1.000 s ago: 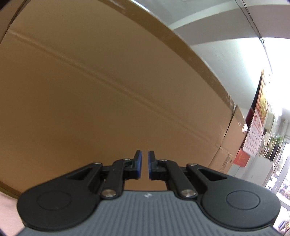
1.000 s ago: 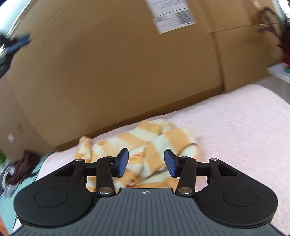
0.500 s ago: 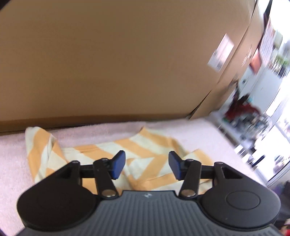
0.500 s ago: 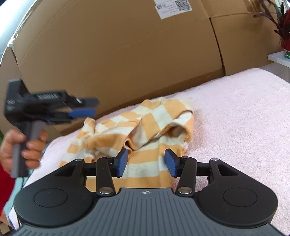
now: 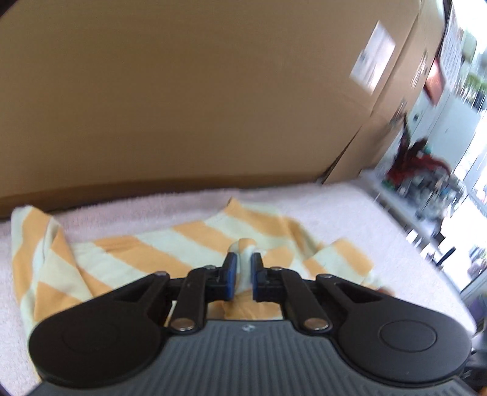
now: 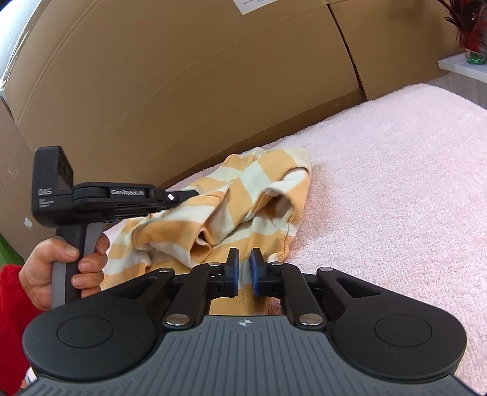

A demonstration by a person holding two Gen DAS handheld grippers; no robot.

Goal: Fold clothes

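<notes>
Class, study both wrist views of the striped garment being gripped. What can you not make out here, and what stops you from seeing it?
- Striped garment: crumpled in both views, so its type and full outline are hidden.
- Label on the cardboard box: cut off by the right wrist view's top edge.
- Shelf clutter: motion-blurred in the left wrist view.
- Left gripper and right gripper: their bodies hide the cloth beneath.

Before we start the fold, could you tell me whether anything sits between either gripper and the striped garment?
Nothing visible: the left gripper and right gripper are both already shut on the striped garment, which lies crumpled on the pink towel.
</notes>
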